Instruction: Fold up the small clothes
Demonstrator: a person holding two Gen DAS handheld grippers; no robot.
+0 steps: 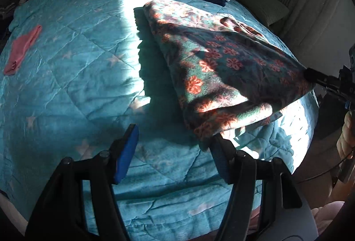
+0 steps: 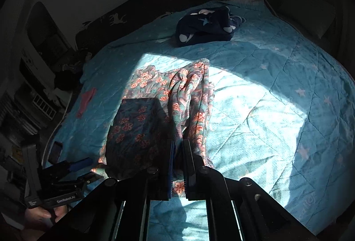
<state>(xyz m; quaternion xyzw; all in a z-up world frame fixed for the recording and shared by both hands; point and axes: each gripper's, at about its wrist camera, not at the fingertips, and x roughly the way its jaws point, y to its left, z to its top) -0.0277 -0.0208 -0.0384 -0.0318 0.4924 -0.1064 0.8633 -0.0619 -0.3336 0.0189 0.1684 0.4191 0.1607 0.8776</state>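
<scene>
**Floral garment lifted at one edge over the bed**

My right gripper [image 2: 177,165] was clamped tight on an edge of the floral garment [image 1: 213,63], holding that side raised above the blue quilt [image 1: 77,63]. My left gripper [image 1: 173,150] stood open, gripping nothing, with one finger [image 1: 218,152] just beside the garment's folded near end. A navy garment [image 2: 206,23] and a pink cloth [image 1: 22,50] lay well apart.

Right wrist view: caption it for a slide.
Right gripper pinches floral garment over the star quilt.
</scene>
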